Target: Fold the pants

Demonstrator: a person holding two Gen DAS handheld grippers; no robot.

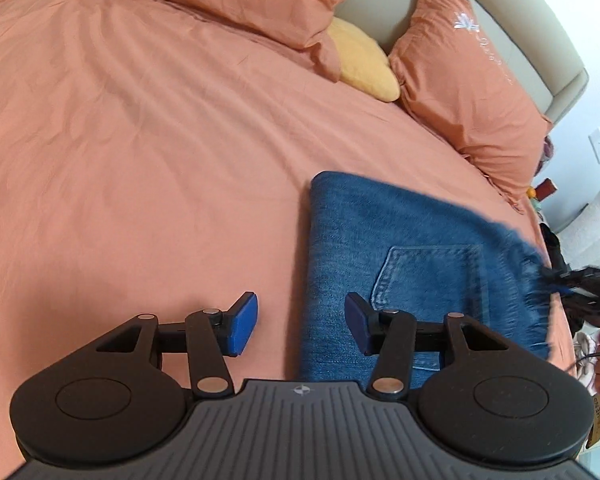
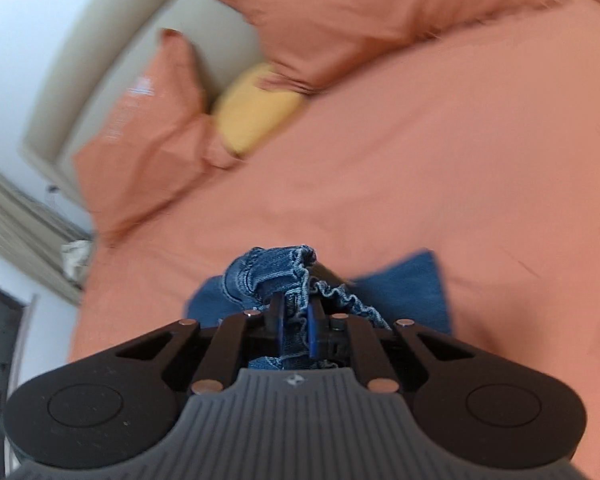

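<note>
Right wrist view, right gripper fingers pinching jeans hem, left gripper fingers wide, empty over bed.

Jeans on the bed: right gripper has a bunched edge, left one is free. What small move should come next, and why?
Probably carry the right gripper across and lay its pinched edge down over the jeans. Its jaws are shut on gathered denim lifted off the orange bedsheet, while the rest lies flat, back pocket up. The left gripper is open with nothing in it, beside the jeans' edge.
</note>
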